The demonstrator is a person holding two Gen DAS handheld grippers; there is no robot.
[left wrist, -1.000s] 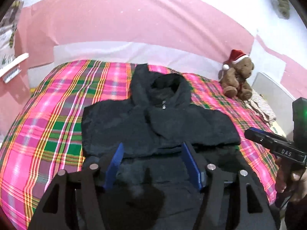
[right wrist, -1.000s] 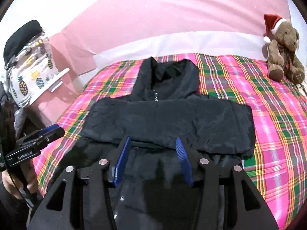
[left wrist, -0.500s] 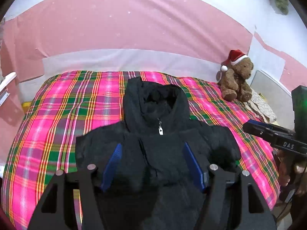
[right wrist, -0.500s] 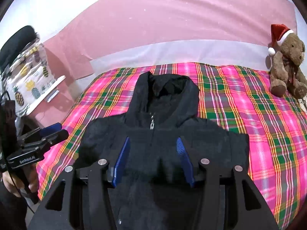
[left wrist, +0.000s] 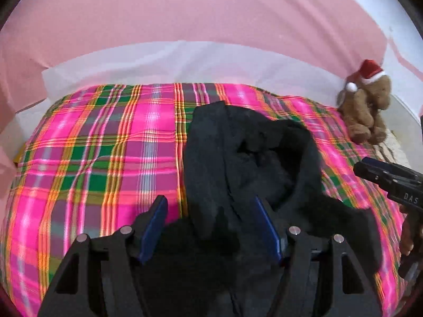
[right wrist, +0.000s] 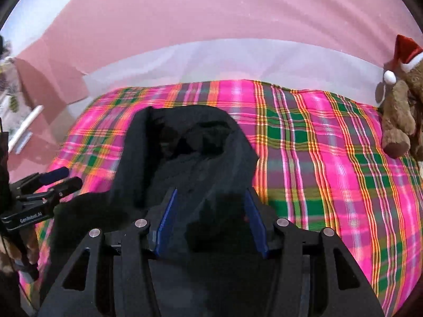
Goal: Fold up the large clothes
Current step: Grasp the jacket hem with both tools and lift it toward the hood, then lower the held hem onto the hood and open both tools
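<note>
A black hooded jacket (left wrist: 211,142) (right wrist: 142,158) lies on the pink plaid bed (left wrist: 105,145), hood toward the far wall. In the left wrist view my left gripper (left wrist: 208,203) holds a thick bunch of the jacket's black cloth between its blue pads, just short of the hood. My right gripper (right wrist: 210,194) is likewise shut on a bunch of the same cloth, right at the hood's base. Each gripper shows in the other's view: the right gripper (left wrist: 383,174) at the right edge, the left gripper (right wrist: 45,185) at the left edge. The jacket's body is hidden under the carried cloth.
A brown teddy bear (left wrist: 364,105) (right wrist: 401,105) in a red Santa hat sits at the bed's far right corner. Pink and white sheeting (left wrist: 198,58) covers the wall behind the bed. Bare plaid bedspread (right wrist: 330,145) stretches on both sides of the hood.
Both grippers have travelled forward over the jacket with the black cloth in them. The folded sleeves and the zipper, seen earlier, are now covered; only the hood shows.
</note>
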